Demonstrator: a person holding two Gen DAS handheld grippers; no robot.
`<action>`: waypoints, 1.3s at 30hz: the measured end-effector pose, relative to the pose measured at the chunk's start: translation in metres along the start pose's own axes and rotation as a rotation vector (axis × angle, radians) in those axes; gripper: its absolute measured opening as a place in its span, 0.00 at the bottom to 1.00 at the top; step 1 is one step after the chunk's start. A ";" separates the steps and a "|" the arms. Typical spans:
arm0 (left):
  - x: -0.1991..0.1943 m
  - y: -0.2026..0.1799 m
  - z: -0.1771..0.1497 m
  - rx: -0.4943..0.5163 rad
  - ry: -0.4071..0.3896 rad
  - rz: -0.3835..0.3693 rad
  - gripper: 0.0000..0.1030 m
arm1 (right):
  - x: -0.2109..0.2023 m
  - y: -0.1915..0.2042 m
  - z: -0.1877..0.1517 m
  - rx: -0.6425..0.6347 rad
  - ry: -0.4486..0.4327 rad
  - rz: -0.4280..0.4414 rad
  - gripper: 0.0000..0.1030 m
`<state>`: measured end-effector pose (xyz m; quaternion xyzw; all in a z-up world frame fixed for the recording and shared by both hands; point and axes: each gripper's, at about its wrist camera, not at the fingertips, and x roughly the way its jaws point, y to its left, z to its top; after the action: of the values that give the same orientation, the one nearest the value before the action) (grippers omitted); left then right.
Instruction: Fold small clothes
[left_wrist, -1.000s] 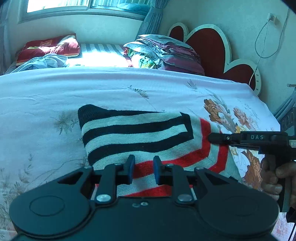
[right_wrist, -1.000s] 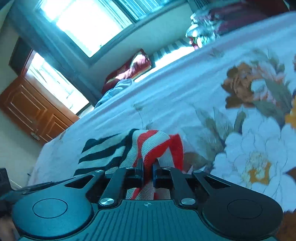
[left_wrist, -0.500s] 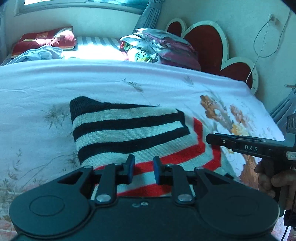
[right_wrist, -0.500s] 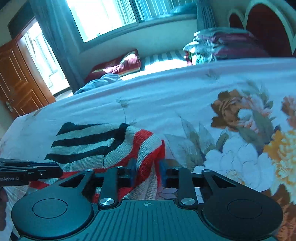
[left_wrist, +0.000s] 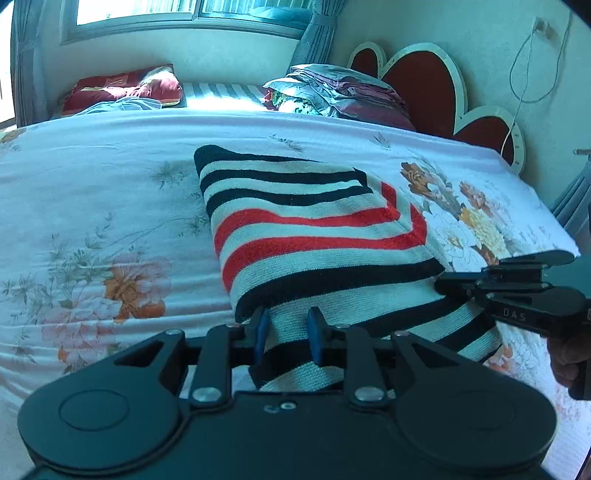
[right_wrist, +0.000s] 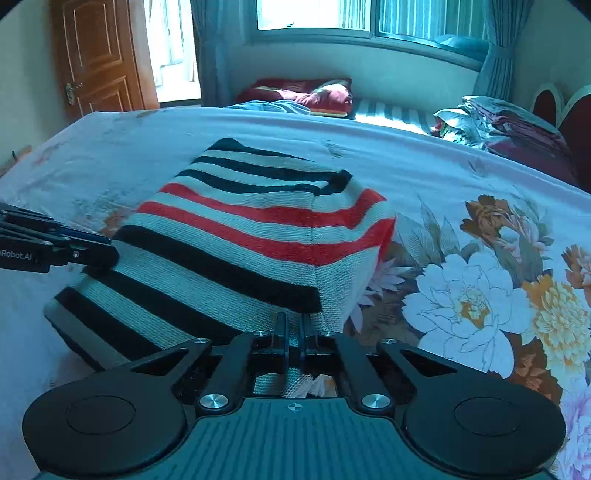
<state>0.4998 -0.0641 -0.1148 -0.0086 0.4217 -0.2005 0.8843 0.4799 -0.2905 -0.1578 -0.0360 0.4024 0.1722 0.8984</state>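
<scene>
From my left wrist camera, I see the striped knit garment (left_wrist: 317, 240), banded in black, off-white and red, lying on the floral bedsheet (left_wrist: 103, 206) with its near edge lifted towards me. Its long axis runs from the near hem away towards the window (left_wrist: 192, 14), and the bands cross that axis, so the black-edged far end points at the far side of the bed. My left gripper (left_wrist: 284, 336) has its blue-padded jaws partly apart and opening slightly, with the near hem of the knit between them; the left pad touches the fabric's edge, but I cannot tell whether the right pad presses on it. At the right, my right gripper (left_wrist: 448, 286) comes in sideways, its tip meeting the garment's right edge, with part of a hand (left_wrist: 565, 354) below it.

From my right wrist camera, the same garment (right_wrist: 236, 236) rises from the sheet (right_wrist: 424, 162) in a slope towards the lens, the striped end pointing away towards the dark red pillow (right_wrist: 314, 96). My right gripper (right_wrist: 294, 332) has its jaws drawn together, clamped on a thin fold of the near hem. The left gripper (right_wrist: 107, 253) shows at the left edge, its tip against the garment's left side. A stack of folded bedding (right_wrist: 502, 125) sits at the far right by the red headboard (right_wrist: 576, 122).
</scene>
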 end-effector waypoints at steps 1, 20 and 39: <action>0.002 -0.003 -0.002 0.019 0.002 0.013 0.22 | 0.003 0.000 0.000 -0.004 0.002 -0.014 0.00; -0.030 -0.011 -0.052 -0.051 0.037 0.006 0.20 | -0.032 0.030 -0.037 -0.063 0.084 0.026 0.00; -0.025 -0.024 -0.059 0.000 0.056 0.088 0.22 | -0.041 0.024 -0.039 -0.044 0.051 0.026 0.00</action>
<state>0.4333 -0.0686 -0.1298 0.0155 0.4463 -0.1615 0.8801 0.4189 -0.2876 -0.1517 -0.0552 0.4218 0.1917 0.8845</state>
